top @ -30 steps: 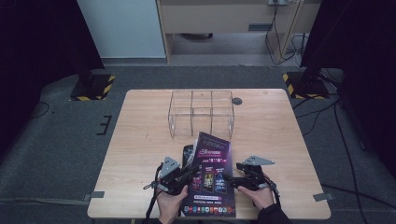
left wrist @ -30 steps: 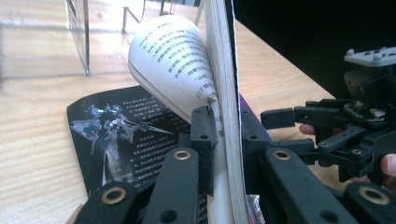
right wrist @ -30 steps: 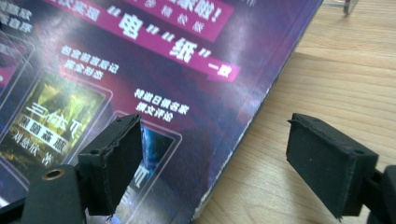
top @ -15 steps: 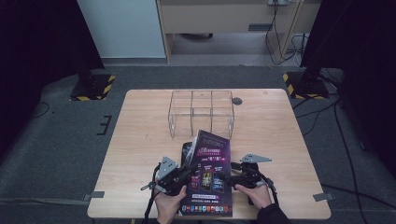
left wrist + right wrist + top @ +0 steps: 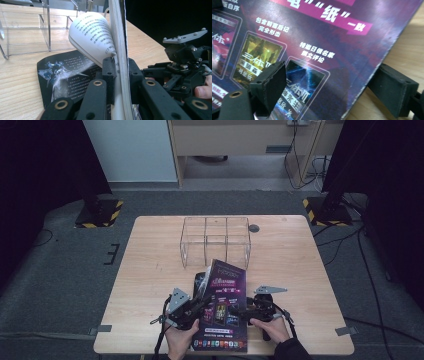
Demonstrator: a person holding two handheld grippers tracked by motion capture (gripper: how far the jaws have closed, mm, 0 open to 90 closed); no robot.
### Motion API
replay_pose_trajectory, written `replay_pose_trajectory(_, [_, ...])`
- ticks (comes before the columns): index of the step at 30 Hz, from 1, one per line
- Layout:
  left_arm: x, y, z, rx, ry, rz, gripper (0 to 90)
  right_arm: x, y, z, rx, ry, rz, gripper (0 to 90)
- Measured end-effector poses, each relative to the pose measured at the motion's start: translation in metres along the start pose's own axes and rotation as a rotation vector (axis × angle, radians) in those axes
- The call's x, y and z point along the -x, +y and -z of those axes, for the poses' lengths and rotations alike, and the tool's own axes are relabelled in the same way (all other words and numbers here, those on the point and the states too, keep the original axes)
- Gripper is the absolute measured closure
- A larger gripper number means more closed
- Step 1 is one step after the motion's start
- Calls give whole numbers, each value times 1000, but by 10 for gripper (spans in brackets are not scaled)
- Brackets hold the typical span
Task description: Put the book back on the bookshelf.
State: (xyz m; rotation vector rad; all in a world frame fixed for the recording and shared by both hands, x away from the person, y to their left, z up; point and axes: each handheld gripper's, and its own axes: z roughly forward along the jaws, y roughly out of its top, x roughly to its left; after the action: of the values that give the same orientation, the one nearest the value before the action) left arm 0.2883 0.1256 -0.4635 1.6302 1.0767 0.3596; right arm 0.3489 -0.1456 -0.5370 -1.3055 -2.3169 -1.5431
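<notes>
Since a second ago the book (image 5: 223, 312) has slid a little nearer the person's edge of the counter (image 5: 150, 270), and both hands have drawn back with it.

Nearest the person, the book lies at the front middle of the counter with its purple back cover facing up. The left tongs (image 5: 196, 304) are clamped on the book's left side: in the left gripper view the block of pages (image 5: 122, 65) stands pinched between the two black jaws, while a few white pages (image 5: 92, 37) curl away to the left, and the black front cover (image 5: 67, 75) lies flat on the wood beyond.

The right tongs (image 5: 248, 311) sit at the book's right edge with jaws spread wide. In the right gripper view one pad (image 5: 270, 85) hovers over the cover and the other pad (image 5: 393, 90) stands off the edge, over bare wood. Neither presses on the book, so that side has no grip.

Farther back, at mid-counter, stands a clear box (image 5: 216, 241) with three compartments, just beyond the book's far corner.
</notes>
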Motion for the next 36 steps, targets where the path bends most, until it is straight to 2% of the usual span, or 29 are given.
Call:
replay_pose_trajectory(3, [0, -1, -1, -3, 2, -4, 799, 1, -1, -3, -24, 55, -35, 191])
replay_pose_trajectory(5, [0, -2, -1, -6, 6, -7, 799, 0, -2, -5, -38, 56, -47, 206])
replay_pose_trajectory(8, [-2, -2, -1, -5, 5, -1, 798, 1, -1, -4, -50, 46, -70, 299])
replay_pose_trajectory(14, [-2, -2, 0, 2, 15, -9, 798, 4, 2, 3, -58, 37, -150, 505])
replay_pose_trajectory(17, [-4, -3, 1, 3, 17, 1, 798, 4, 3, 7, -47, 58, -197, 596])
replay_pose_trajectory(19, [-5, -2, 1, 5, 23, -3, 798, 4, 3, 8, -41, 68, -207, 621])
replay_pose_trajectory(21, [-5, -3, 1, 1, 21, 5, 798, 4, 4, 10, -30, 89, -236, 691])
replay_pose_trajectory(22, [-6, -3, 0, -1, 23, 4, 798, 4, 4, 10, -30, 89, -236, 691])
replay_pose_trajectory(23, [-6, -4, 0, 0, 30, -1, 797, 4, 5, 13, -23, 113, -266, 740])
replay_pose_trajectory(26, [-8, -3, 1, 0, 29, 1, 797, 4, 5, 14, -22, 117, -264, 751])
replay_pose_trajectory(27, [-9, -3, 1, -3, 27, 5, 796, 4, 6, 15, -15, 127, -278, 765])
replay_pose_trajectory(33, [-13, -4, 1, -7, 30, 8, 790, 2, 8, 21, 6, 136, -292, 802])
replay_pose_trajectory(36, [-16, -5, 2, -8, 28, 13, 777, 1, 12, 28, 51, 139, -278, 829])
